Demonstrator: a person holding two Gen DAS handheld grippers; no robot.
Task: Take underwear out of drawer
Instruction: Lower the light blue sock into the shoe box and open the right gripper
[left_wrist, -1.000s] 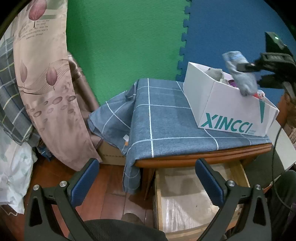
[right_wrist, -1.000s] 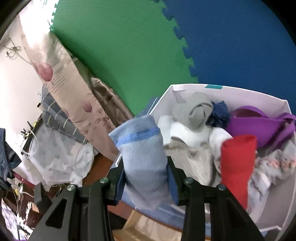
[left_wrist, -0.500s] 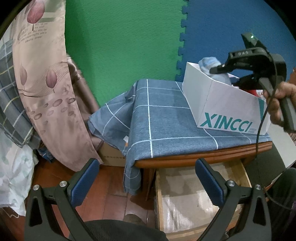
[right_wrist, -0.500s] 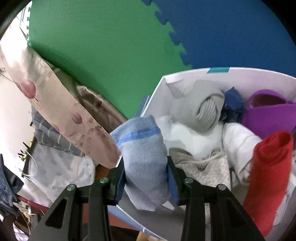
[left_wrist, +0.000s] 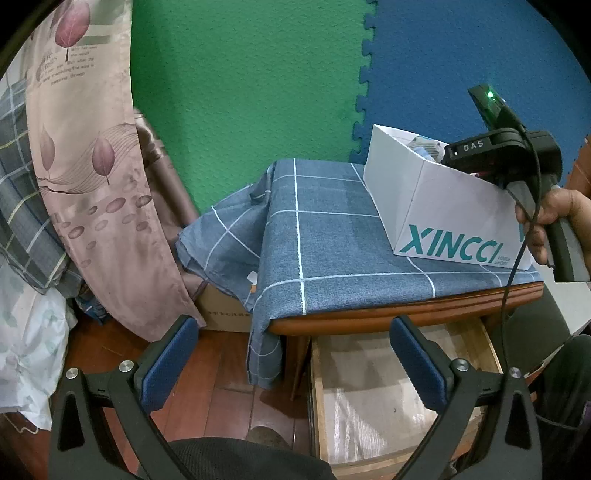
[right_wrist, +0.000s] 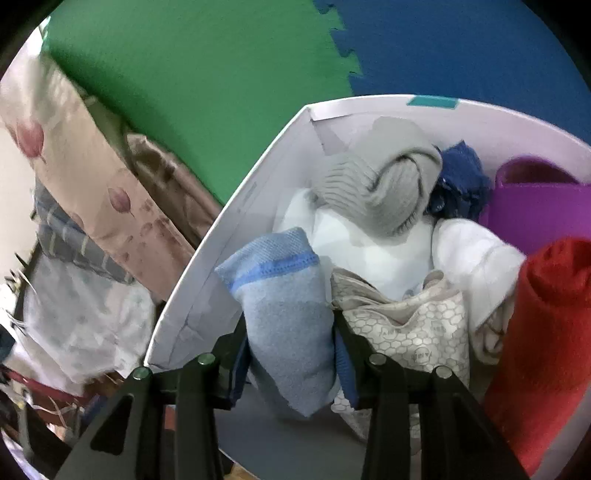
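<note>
The rolled light-blue knit underwear with a brighter blue band (right_wrist: 282, 314) sits clamped between the blue-padded fingers of the right gripper (right_wrist: 291, 354), the pads pressing it from both sides. It hangs inside the near corner of the white cardboard shoe box with teal lettering (left_wrist: 436, 206), just above the box floor, tilted with its banded end up. Beside it in the box lie a honeycomb-patterned beige cloth (right_wrist: 410, 321), a rolled grey ribbed garment (right_wrist: 384, 184), white folded fabric (right_wrist: 373, 251), a dark blue bundle (right_wrist: 461, 181), a purple piece (right_wrist: 543, 210) and a rolled red cloth (right_wrist: 546, 325). A bare hand (left_wrist: 554, 218) grips the right gripper's handle at the box's far side. The box stands on a blue checked cloth (left_wrist: 325, 236) draped over a wooden table (left_wrist: 406, 314). Below, the pale wooden drawer (left_wrist: 369, 391) stands pulled out. The left gripper (left_wrist: 295, 365) hovers before it, blue pads wide apart, nothing between them.
</note>
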